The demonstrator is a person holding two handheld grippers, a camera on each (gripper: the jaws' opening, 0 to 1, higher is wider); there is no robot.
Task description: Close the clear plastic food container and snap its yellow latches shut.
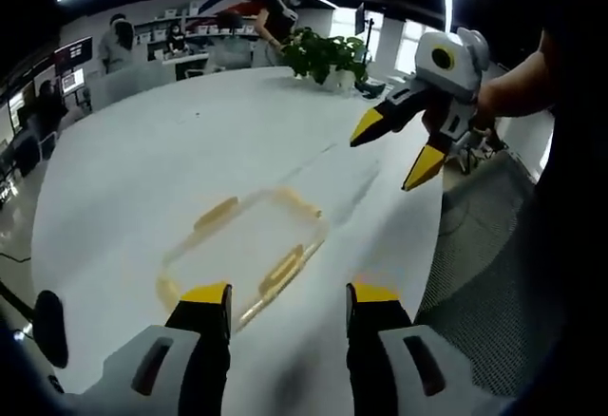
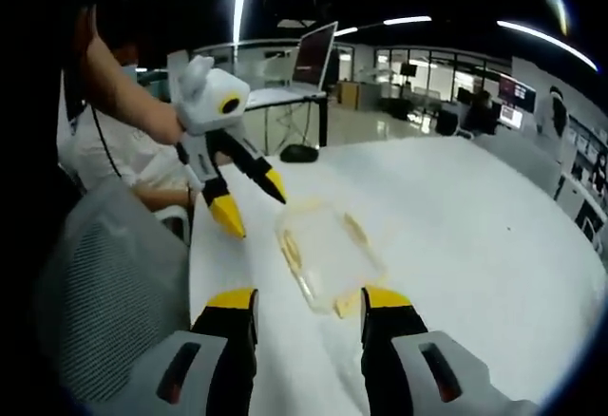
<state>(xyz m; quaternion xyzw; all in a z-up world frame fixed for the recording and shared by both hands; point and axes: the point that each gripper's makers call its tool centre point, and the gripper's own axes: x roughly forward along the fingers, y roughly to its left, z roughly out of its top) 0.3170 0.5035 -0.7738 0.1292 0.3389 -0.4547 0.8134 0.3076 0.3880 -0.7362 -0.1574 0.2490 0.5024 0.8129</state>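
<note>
Near the table's edge closest to me sits the clear plastic food container (image 1: 249, 245), flat on the white table (image 1: 142, 169), with the mesh chair (image 2: 104, 274) just off that edge. Lid looks to be lying over the base already (hard to be sure, it is all transparent), and I see yellow latches (image 1: 216, 213) along the long sides, one on the far side, one on the near side (image 1: 282, 269). Whether any is snapped down I cannot tell.

My left gripper (image 1: 288, 304) hangs above the near end of the container, jaws spread wide, nothing held. My right gripper (image 2: 309, 304) also stands wide and empty, aimed at the container's near end (image 2: 328, 255) from the opposite side. In each view the other gripper shows up in the air, jaws apart, clear of the table: right one (image 1: 397, 146) in the left gripper view, left one (image 2: 249, 204) in the right gripper view.

Step in hand, as I judge it: the approach, before any pressing. Neither tool touches the container yet.

Next move calls for lowering one gripper to pin the lid square on the base, then bringing the other down on a latch and pushing it over the rim. Risk: the light box slides on the smooth table if pushed unbraced.
</note>
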